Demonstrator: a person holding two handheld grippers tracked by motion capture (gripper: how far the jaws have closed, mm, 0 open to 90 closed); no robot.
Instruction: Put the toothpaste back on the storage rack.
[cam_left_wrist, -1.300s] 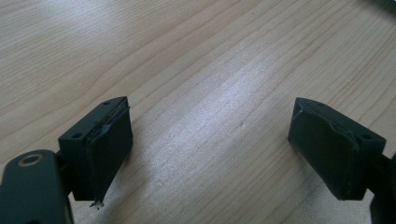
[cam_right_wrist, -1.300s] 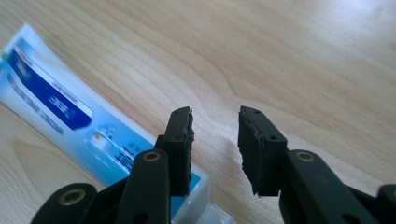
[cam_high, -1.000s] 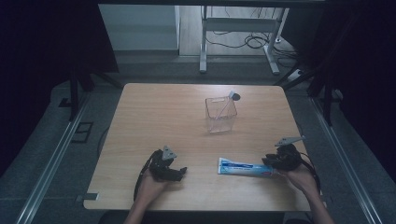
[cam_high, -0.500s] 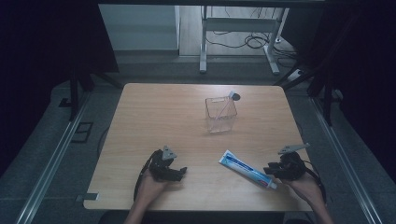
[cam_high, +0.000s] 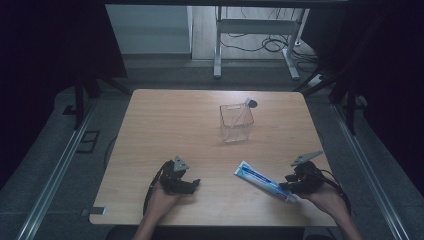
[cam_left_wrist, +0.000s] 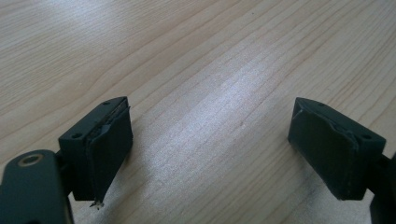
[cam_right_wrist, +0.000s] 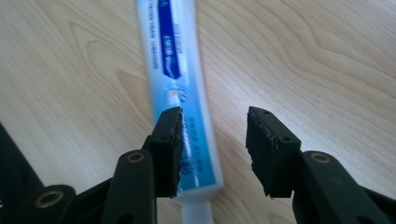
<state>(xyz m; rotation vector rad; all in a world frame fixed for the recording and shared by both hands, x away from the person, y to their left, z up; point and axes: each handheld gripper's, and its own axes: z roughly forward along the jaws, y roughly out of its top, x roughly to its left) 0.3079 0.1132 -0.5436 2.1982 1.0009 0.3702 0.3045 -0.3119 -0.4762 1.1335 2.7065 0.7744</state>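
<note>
Toothpaste tube (cam_right_wrist: 180, 93) flat on table (cam_right_wrist: 303, 56), beneath parted jaws

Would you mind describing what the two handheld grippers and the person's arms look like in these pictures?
Both grippers are black. The left gripper and the right gripper each carry a grey three-cornered plate on top and trail a thin black cable. Up close, each has two blocky black jaws with worn rubber pads and brass-coloured pivot rivets on the links. The forearms are bare, with no sleeves visible.
</note>
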